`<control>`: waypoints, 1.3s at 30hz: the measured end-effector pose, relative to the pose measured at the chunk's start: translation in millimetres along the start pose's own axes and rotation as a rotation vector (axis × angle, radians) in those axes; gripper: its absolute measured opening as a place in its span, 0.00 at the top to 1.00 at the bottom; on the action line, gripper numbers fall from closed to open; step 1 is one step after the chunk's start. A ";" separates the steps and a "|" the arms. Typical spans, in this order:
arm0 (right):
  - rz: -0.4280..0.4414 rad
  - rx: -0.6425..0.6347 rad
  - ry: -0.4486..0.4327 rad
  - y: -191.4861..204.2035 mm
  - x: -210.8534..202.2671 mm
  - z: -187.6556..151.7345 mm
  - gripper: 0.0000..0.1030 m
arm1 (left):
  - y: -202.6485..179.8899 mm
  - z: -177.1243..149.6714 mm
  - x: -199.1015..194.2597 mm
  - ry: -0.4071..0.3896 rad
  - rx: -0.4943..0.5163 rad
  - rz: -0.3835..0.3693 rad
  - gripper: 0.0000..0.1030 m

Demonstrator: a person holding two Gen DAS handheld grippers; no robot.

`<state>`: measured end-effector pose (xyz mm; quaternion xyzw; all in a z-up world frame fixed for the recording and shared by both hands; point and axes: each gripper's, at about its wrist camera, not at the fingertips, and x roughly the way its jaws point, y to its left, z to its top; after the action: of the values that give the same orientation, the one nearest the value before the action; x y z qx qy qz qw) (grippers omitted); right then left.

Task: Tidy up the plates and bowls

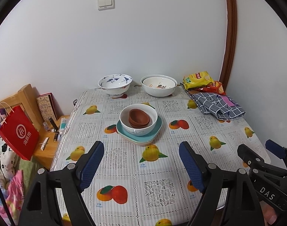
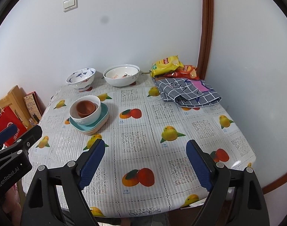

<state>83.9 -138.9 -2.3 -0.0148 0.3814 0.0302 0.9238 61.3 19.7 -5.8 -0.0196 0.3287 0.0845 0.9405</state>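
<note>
- Left gripper (image 1: 141, 166) and right gripper (image 2: 145, 166): fingers apart, empty.
- Brown cups (image 1: 138, 119) sit tilted in the white bowl (image 1: 138, 121); a knock could topple them.
- Far-edge bowls (image 1: 115, 83) risk clinking if nested carelessly.

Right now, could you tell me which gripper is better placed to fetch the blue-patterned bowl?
Probably the left gripper: the blue-patterned bowl sits at the far left, nearer its side. Both grippers are open and empty.

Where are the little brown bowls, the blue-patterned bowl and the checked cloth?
brown bowls (image 1: 138, 117): left wrist view, inside of the top bowl.
blue-patterned bowl (image 1: 115, 86): left wrist view, its outer wall.
checked cloth (image 2: 188, 91): right wrist view, folded top.
</note>
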 end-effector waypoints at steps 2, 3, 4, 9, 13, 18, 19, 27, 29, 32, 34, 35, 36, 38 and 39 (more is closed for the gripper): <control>0.003 -0.001 -0.003 -0.4 -0.8 0.0 0.15 | -0.2 0.3 -1.2 -0.002 0.001 0.001 0.22; 0.004 -0.001 -0.003 -0.5 -1.5 -0.1 0.15 | -0.2 0.4 -1.2 -0.001 0.002 0.001 0.22; 0.004 -0.002 -0.003 -0.3 -1.8 -0.1 0.15 | -0.2 0.6 -1.6 -0.002 0.003 0.001 0.22; 0.004 -0.002 -0.003 0.1 -2.2 -0.2 0.15 | -0.1 0.7 -1.7 0.000 0.003 -0.001 0.22; 0.000 -0.002 -0.004 0.1 -2.2 -0.1 0.15 | 0.2 0.6 -1.7 0.001 0.000 -0.002 0.22; 0.003 -0.006 -0.008 1.9 -4.3 -0.6 0.15 | 0.0 0.3 -1.3 0.000 0.002 -0.003 0.22; 0.004 -0.006 -0.007 1.9 -4.6 -0.6 0.15 | 0.2 0.5 -1.7 0.001 0.002 -0.003 0.22; 0.010 -0.006 -0.010 3.1 -6.6 0.3 0.15 | 0.9 0.9 -2.2 0.001 0.000 -0.002 0.22; 0.009 -0.005 -0.011 3.0 -7.1 0.5 0.15 | 1.4 0.8 -2.0 0.002 -0.001 -0.002 0.22; 0.009 -0.005 -0.013 3.5 -7.9 1.1 0.15 | 1.9 0.7 -2.1 0.002 -0.002 -0.004 0.22; 0.010 -0.005 -0.011 3.9 -7.9 1.2 0.15 | 1.9 0.6 -1.9 0.002 -0.002 -0.005 0.22; 0.010 -0.005 -0.011 4.3 -8.1 1.0 0.15 | 2.0 0.1 -1.7 0.003 -0.002 -0.006 0.22; 0.010 -0.005 -0.010 4.8 -8.4 0.9 0.15 | 1.7 -0.3 -1.5 0.004 -0.003 -0.005 0.22; 0.009 -0.006 -0.010 4.9 -8.3 1.0 0.15 | 1.6 -0.6 -1.4 0.004 -0.004 -0.005 0.22; 0.009 -0.006 -0.009 5.3 -8.2 0.9 0.15 | 1.5 -0.6 -1.6 0.004 -0.004 -0.005 0.22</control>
<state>78.4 -133.9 4.1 -0.0157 0.3772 0.0355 0.9253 59.4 20.9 -5.3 -0.0227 0.3304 0.0827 0.9400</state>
